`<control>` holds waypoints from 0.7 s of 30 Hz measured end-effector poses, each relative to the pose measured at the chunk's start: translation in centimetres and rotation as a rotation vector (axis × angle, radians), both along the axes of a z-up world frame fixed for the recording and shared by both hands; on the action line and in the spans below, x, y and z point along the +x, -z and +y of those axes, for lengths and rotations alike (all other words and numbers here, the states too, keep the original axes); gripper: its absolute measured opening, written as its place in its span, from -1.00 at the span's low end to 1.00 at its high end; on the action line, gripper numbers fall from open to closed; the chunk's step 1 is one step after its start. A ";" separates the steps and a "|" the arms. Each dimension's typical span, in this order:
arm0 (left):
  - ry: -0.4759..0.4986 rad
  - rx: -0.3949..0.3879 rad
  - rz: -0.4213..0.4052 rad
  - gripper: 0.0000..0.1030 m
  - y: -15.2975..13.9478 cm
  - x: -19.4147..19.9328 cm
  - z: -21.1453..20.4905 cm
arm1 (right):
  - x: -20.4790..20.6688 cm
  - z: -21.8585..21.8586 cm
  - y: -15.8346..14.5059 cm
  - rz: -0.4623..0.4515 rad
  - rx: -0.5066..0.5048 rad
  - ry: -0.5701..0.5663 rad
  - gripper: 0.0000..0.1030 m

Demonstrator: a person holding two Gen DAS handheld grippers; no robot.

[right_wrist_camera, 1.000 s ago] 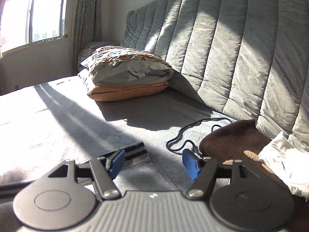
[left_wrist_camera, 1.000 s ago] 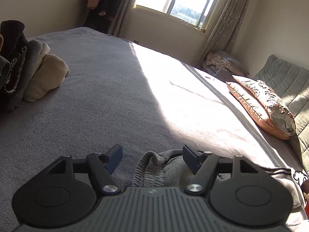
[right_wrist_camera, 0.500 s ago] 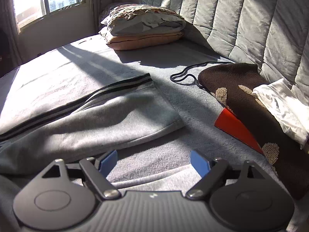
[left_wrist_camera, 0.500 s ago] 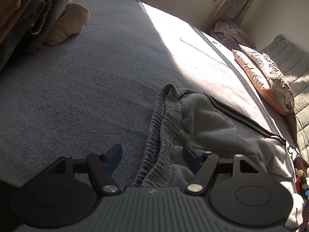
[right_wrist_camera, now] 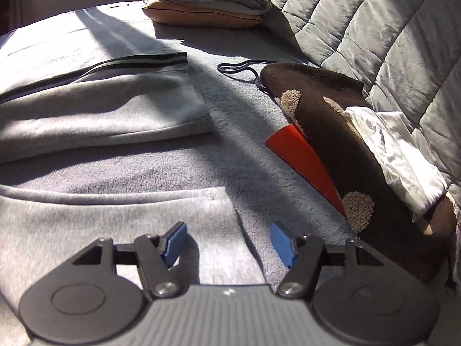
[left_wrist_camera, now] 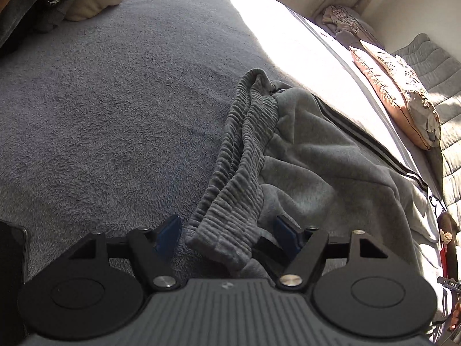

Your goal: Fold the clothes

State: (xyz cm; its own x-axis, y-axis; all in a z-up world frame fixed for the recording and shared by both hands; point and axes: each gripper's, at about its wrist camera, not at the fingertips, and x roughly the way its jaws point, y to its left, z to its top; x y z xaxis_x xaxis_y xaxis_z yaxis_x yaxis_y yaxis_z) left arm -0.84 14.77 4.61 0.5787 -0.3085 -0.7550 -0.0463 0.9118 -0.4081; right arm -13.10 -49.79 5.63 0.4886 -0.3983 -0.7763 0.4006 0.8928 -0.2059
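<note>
Both grippers, left gripper (left_wrist_camera: 227, 230) at the waistband (left_wrist_camera: 242, 155) and right gripper (right_wrist_camera: 227, 242) at a leg hem (right_wrist_camera: 224, 201), straddle grey sweatpants (left_wrist_camera: 317, 155) on the bed (left_wrist_camera: 115, 101) with fingers spread wide, gripping nothing, seemingly poised to pinch and fold.

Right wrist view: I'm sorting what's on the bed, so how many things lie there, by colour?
Grey: 1, sweatpants
Brown: 1, spotted cloth
White: 1, cloth
Red: 1, flat piece
Black: 1, cord
Orange and patterned: 2, pillows
Total: 7
</note>
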 end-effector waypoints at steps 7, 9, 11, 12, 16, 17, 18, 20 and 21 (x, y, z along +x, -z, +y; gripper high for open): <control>-0.014 -0.025 -0.030 -0.06 -0.4 -0.3 -0.6 | 0.3 -1.3 -1.5 -0.093 0.042 0.019 -1.00; -0.012 -0.044 -0.070 -0.10 -1.2 -0.7 -0.6 | 0.3 -1.7 -1.9 -0.120 0.055 0.024 -1.00; -0.009 -0.054 -0.116 -0.11 -2.1 -1.2 -0.5 | 0.4 -2.1 -2.3 -0.147 0.067 0.029 -1.00; -0.011 -0.062 -0.124 -0.11 -2.3 -1.3 -0.3 | 0.4 -2.3 -2.5 -0.160 0.073 0.032 -0.98; -0.023 -0.092 -0.124 -0.11 -2.4 -1.4 0.3 | 0.5 -3.2 -3.1 -0.200 0.107 0.037 0.55; -0.031 -0.102 -0.112 -0.10 -2.2 -1.3 0.3 | 0.4 -3.7 -2.5 -0.182 0.137 0.028 0.57; -0.037 -0.116 -0.097 -0.09 -1.9 -1.2 0.4 | 0.2 -4.1 -2.0 -0.162 0.157 0.018 0.53; -0.044 -0.150 -0.053 -0.05 -1.1 -0.8 0.5 | 0.0 -4.3 -0.9 -0.120 0.166 -0.004 0.44; -0.059 -0.160 -0.028 -0.04 -0.8 -0.6 0.5 | 0.1 -4.2 -0.5 -0.106 0.163 -0.019 0.40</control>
